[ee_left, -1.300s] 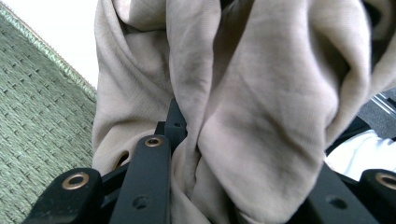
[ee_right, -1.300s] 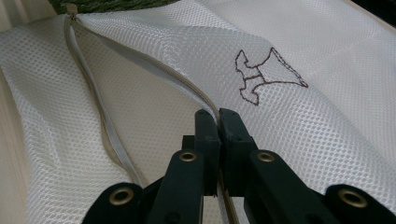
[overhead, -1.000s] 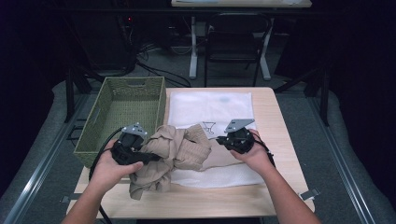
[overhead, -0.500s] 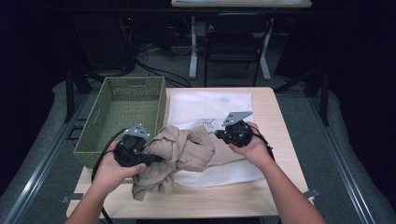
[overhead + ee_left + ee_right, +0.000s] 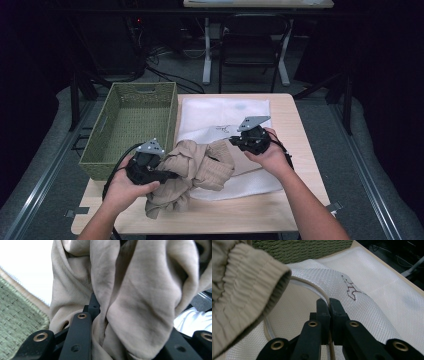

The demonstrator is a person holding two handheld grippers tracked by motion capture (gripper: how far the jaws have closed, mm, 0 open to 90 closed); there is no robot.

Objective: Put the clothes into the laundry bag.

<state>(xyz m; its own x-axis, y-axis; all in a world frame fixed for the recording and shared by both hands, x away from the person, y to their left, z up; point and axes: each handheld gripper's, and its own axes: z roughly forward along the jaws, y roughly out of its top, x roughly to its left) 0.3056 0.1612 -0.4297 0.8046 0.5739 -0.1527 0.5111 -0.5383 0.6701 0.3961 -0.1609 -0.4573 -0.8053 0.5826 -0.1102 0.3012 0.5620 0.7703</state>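
A crumpled beige garment (image 5: 197,170) lies bunched at the table's front middle, over the near edge of a white mesh bag (image 5: 225,112). My left gripper (image 5: 169,175) is shut on the garment's left side; in the left gripper view the cloth (image 5: 140,290) drapes over the jaws of that gripper (image 5: 112,322). My right gripper (image 5: 234,141) is shut on the bag's opening rim (image 5: 312,287) and holds it raised. In the right gripper view that gripper (image 5: 328,302) pinches the rim, and the garment's elastic cuff (image 5: 249,285) hangs just left of the opening.
A green woven basket (image 5: 130,125) stands at the table's left side, next to the bag. The wooden table (image 5: 295,130) shows bare strips along its right and front edges. A chair and desk legs stand beyond the far edge.
The right gripper has drawn the bag's rim slightly up and away from me. The garment bundle has shifted a little toward the bag's opening with the left gripper.
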